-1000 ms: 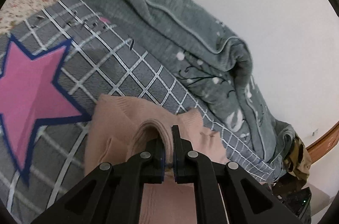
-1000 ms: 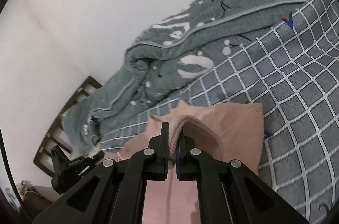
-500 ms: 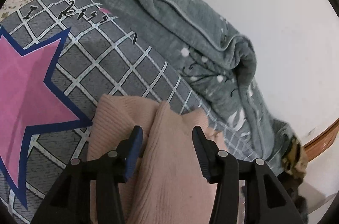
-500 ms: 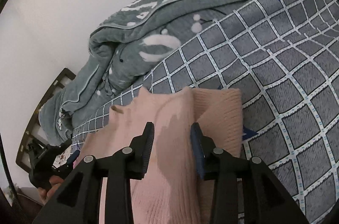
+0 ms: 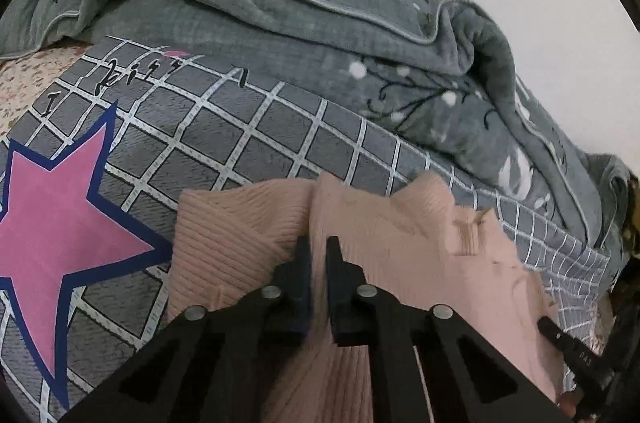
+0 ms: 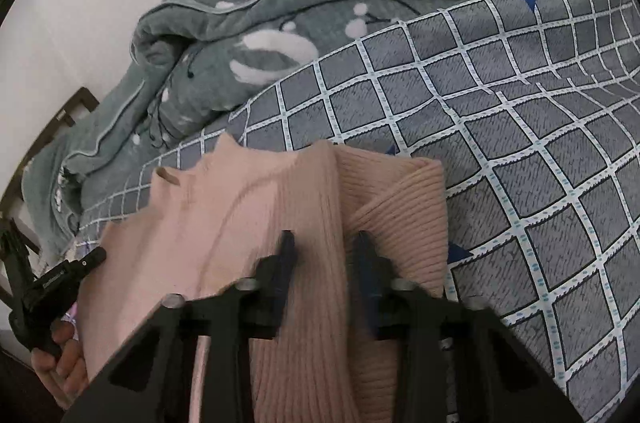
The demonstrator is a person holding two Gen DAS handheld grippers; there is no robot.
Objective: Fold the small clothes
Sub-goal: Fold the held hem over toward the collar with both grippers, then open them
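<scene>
A pink ribbed sweater [image 5: 400, 235] lies on the grey checked bed cover [image 5: 256, 127]. My left gripper [image 5: 318, 243] is shut on a raised fold of it, with only a thin strip of knit showing between the fingers. In the right wrist view the same sweater [image 6: 224, 207] fills the lower middle. My right gripper [image 6: 324, 239] is closing around a thick ridge of the knit; its blurred jaws still stand apart. A hand holds the left gripper [image 6: 60, 275] at that view's left edge.
A rumpled grey-green quilt [image 5: 320, 23] is bunched along the wall behind the sweater, also visible as the quilt [image 6: 240, 43]. A big pink star [image 5: 52, 223] is printed on the cover to the left. Dark wooden bed rails [image 6: 76, 103] show at the far end.
Both grippers let go of the fold they pinched, opened wide and sank onto the sweater. The left has closed again on the knit; the right has only narrowed a little around a ridge.
</scene>
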